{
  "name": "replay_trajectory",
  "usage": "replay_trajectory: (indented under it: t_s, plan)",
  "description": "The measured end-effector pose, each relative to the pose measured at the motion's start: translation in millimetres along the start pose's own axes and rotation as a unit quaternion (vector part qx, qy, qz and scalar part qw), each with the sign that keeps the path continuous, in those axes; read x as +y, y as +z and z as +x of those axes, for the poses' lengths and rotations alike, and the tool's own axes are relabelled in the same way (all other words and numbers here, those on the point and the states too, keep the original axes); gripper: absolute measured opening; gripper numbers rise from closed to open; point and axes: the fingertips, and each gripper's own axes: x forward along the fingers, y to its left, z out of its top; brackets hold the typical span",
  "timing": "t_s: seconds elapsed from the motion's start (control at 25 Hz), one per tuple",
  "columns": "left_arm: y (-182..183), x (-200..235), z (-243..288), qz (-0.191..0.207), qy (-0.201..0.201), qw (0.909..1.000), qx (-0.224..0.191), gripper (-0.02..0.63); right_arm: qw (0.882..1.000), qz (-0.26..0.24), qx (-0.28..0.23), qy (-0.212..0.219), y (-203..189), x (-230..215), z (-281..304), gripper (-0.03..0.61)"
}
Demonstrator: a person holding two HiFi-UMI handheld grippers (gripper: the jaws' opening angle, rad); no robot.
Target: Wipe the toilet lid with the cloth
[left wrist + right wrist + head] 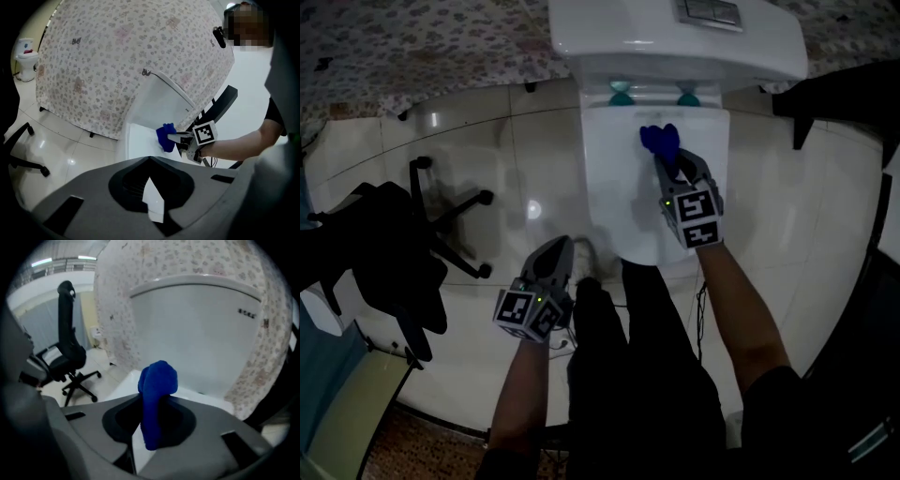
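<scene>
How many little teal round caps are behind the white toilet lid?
2. One teal round cap sits at the left back corner of the white toilet lid, the other at the right, past the blue cloth.

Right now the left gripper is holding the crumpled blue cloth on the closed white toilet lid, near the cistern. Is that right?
Not quite: it is the right gripper that holds the crumpled blue cloth on the closed white toilet lid, near the cistern. The right gripper view shows the cloth between its jaws; the left gripper holds nothing.
</scene>
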Motion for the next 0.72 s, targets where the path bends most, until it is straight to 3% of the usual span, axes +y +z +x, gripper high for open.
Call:
replay_trajectory:
  t_s: [0.16,0.32,0.52,0.72]
  plan:
    - [-11.2,0.3,-7.4,-0.012,-0.003,0.9999,0.002,0.000,0.992,0.061,-0.007,0.110,7.3,113.6,19.9,0.069]
    - [-21.7,6.3,-14.1,-0.014,0.001,0.9998,0.012,0.000,0.984,0.117,0.051,0.126,-21.7,152.8,59.9,0.069]
    - [-23.8,13.9,-10.1,-0.020,0.006,0.9997,0.010,0.000,0.985,0.103,0.101,0.091,-60.6,121.8,67.2,0.068]
    - [-25.4,4.0,1.2,-0.020,-0.006,0.9997,0.016,0.000,0.985,0.126,0.110,0.048,-114.0,42.6,23.6,0.069]
